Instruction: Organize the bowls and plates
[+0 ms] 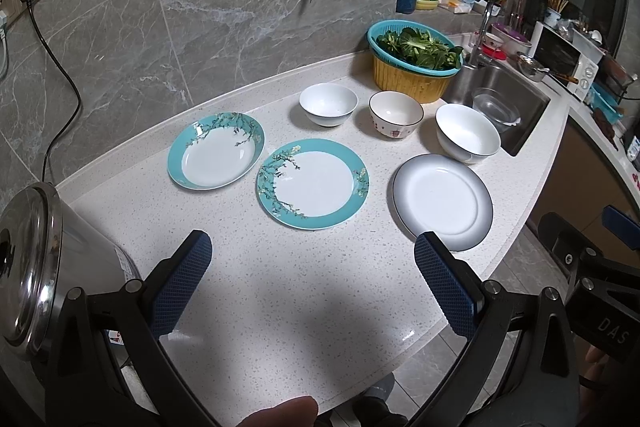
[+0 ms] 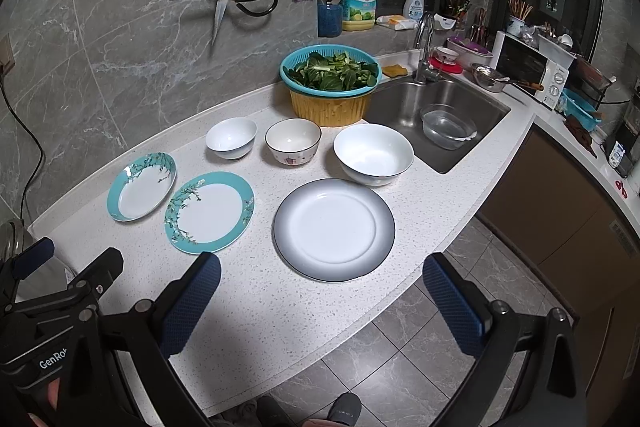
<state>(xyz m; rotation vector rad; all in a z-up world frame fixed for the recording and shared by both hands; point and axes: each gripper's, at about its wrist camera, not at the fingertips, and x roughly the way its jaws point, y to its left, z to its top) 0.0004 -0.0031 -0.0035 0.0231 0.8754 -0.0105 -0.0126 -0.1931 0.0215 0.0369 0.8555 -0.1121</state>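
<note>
Both the left hand-held gripper (image 1: 312, 283) and the right hand-held gripper (image 2: 322, 301) are spread wide and empty above the surface (image 1: 280, 299). Three plates (image 2: 334, 229) lie in front, three bowls (image 2: 373, 153) behind them.

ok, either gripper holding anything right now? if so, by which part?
Nothing is held. The left gripper and right gripper both have their jaws wide open above the counter, short of the plates and bowls.

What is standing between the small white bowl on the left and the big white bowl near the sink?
One patterned bowl with a dark rim stands between the small white bowl and the big white bowl; both wrist views show it.
</note>
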